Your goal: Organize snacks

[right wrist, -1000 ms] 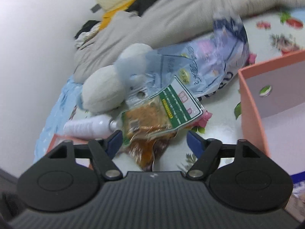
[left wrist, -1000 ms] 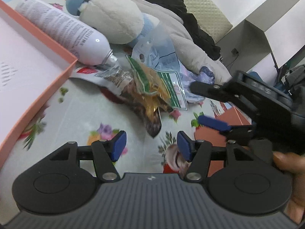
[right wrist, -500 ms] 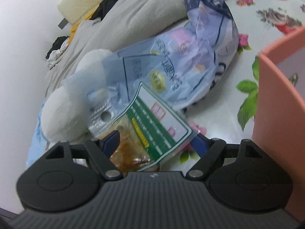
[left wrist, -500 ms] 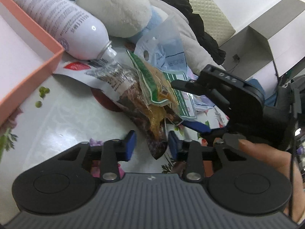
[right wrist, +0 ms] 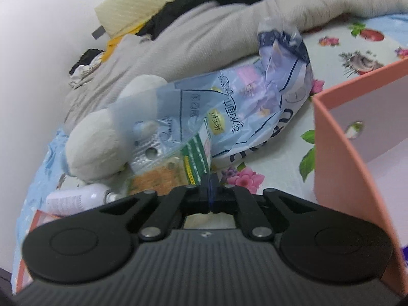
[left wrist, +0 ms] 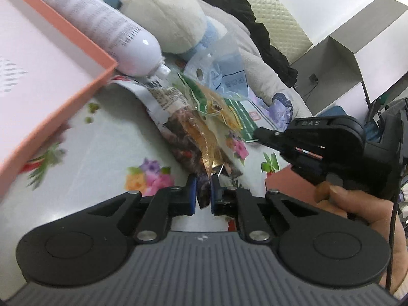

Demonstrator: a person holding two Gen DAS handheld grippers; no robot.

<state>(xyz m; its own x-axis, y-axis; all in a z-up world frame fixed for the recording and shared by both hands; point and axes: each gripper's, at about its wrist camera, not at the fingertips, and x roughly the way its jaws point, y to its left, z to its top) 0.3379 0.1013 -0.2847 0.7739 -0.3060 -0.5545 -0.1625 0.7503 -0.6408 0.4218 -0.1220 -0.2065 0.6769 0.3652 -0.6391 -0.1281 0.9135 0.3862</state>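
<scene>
Several snack packets lie in a pile on the floral cloth. My left gripper [left wrist: 203, 191] is shut on the near tip of a dark brown snack packet [left wrist: 182, 137]. A green and orange snack packet [left wrist: 224, 112] lies on top of it. My right gripper [right wrist: 209, 191] is shut on the corner of that green and orange packet [right wrist: 196, 163]; it also shows in the left wrist view [left wrist: 265, 134]. A pale blue snack bag [right wrist: 244, 117] lies behind, against a plush toy [right wrist: 97, 142].
A pink box lid [left wrist: 51, 81] lies at the left in the left wrist view. A pink box [right wrist: 357, 137] stands at the right in the right wrist view. A white spray bottle [left wrist: 107, 33] lies by the plush toy [left wrist: 165, 17]. Grey bedding [right wrist: 193, 43] lies behind.
Both grippers have closed. The left one moved forward and shut on the dark packet's tip. The right one shut on the green and orange packet's corner.
</scene>
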